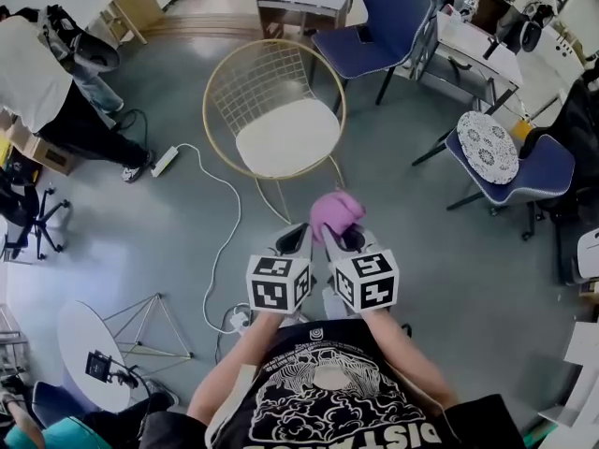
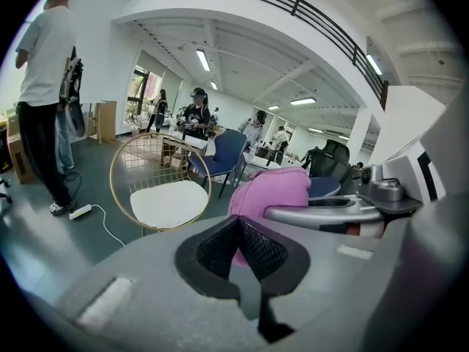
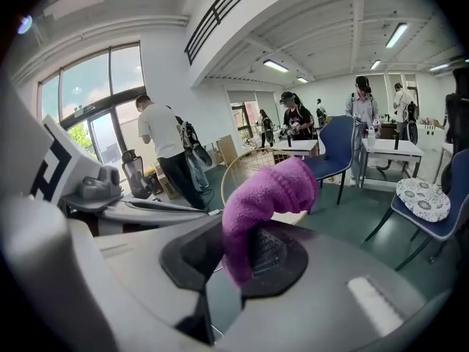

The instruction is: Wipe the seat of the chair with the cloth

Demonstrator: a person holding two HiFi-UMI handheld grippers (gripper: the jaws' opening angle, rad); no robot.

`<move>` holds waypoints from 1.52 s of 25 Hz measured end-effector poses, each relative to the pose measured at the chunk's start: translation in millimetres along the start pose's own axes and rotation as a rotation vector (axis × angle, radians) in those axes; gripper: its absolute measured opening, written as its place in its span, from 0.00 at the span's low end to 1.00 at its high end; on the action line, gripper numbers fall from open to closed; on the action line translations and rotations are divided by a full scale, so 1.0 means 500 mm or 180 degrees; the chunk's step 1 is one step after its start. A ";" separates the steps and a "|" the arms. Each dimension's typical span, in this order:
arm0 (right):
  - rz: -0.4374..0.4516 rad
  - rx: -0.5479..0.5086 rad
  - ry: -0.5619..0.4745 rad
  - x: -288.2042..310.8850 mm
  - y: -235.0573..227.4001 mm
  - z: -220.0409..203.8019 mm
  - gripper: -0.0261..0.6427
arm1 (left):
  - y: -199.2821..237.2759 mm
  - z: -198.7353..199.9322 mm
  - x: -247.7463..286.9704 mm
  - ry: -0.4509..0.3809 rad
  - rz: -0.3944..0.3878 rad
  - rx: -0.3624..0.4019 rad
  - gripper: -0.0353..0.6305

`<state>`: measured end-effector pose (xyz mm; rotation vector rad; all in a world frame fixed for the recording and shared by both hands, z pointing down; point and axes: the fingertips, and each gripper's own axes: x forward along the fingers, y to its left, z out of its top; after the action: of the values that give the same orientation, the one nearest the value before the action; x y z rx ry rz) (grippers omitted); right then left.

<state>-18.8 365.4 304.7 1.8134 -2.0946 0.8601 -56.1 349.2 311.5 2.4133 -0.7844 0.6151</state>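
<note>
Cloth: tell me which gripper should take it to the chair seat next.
Right. The right gripper is shut on the pink cloth; the left gripper is shut on nothing. Both hang side by side short of the white seat, so reach looks equal.

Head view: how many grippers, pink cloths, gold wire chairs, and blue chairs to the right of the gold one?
2 grippers: left gripper, right gripper
1 pink cloth
1 gold wire chair
2 blue chairs
Total: 6
</note>
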 end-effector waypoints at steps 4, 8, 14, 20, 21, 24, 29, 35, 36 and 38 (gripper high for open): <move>0.0097 0.0049 0.0050 0.030 -0.031 0.026 0.13 | 0.005 0.033 0.036 0.0019 0.0070 -0.0022 0.05; 0.0204 0.0093 0.0067 0.052 -0.084 0.051 0.13 | 0.001 0.061 0.086 0.0024 0.0171 -0.0031 0.05; 0.0359 0.0063 0.0056 0.074 -0.156 0.089 0.13 | -0.028 0.101 0.165 -0.0017 0.0292 0.0010 0.05; 0.0502 0.0062 0.0097 0.097 -0.194 0.099 0.13 | -0.023 0.116 0.200 -0.0013 0.0452 -0.0045 0.05; 0.0522 0.0060 0.0117 0.101 -0.197 0.098 0.13 | -0.019 0.118 0.203 -0.0017 0.0477 -0.0060 0.05; 0.0573 0.0049 0.0159 0.116 -0.202 0.100 0.13 | -0.007 0.125 0.211 -0.0033 0.0530 -0.0093 0.05; 0.0608 0.0007 0.0195 0.143 -0.209 0.110 0.13 | 0.015 0.134 0.230 -0.0049 0.0553 -0.0154 0.05; 0.0583 -0.0050 0.0247 0.191 -0.212 0.115 0.13 | 0.060 0.145 0.258 -0.0061 0.0518 -0.0196 0.05; 0.0575 -0.0050 0.0257 0.201 -0.209 0.113 0.13 | 0.071 0.143 0.262 -0.0057 0.0507 -0.0205 0.05; 0.0563 -0.0051 0.0283 0.229 -0.203 0.115 0.13 | 0.099 0.147 0.270 -0.0048 0.0494 -0.0225 0.05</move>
<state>67.0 233.0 348.0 1.5693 -2.2228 0.9453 29.2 217.2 347.6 2.3106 -0.9902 0.6187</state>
